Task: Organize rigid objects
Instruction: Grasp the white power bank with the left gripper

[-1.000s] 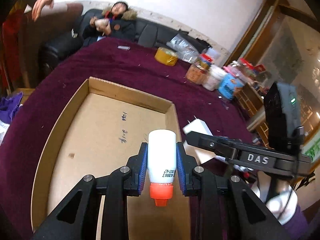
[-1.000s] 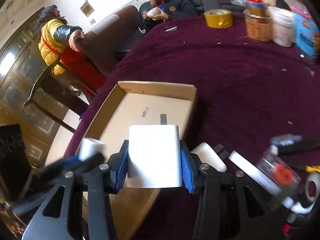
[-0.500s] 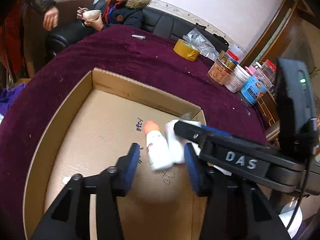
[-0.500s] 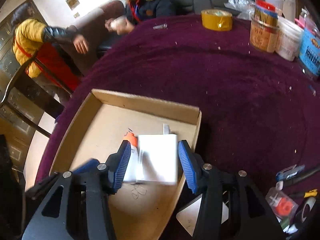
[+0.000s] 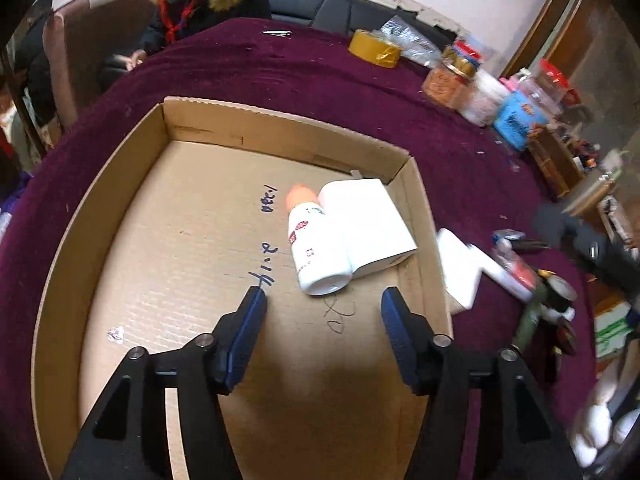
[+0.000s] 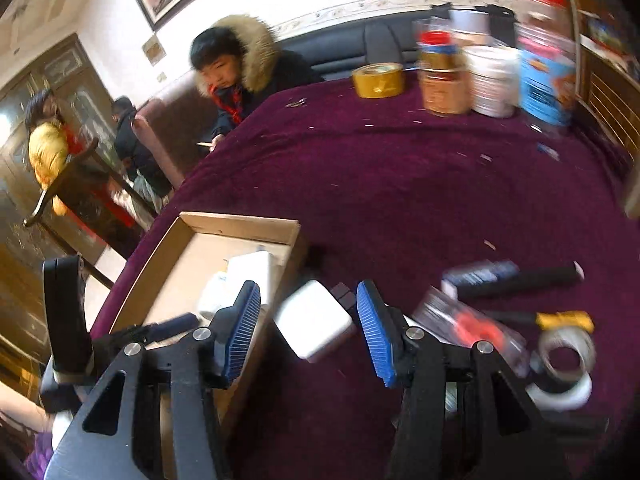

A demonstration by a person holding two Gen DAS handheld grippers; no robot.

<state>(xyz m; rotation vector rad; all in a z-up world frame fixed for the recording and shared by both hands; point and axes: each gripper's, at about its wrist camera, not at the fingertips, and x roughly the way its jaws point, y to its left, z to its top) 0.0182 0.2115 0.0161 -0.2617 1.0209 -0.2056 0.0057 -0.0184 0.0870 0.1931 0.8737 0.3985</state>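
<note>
Left wrist view has the left gripper opening, empty, over the cardboard box where bottle and white block lie touching, while the released right gripper should straddle the next white adapter squarely before clamping.

Contents of one cardboard box: one white bottle, one white charger block. On the table: one yellow tape roll, one white adapter.

White bottle, orange cap; brown box; maroon tablecloth.
</note>
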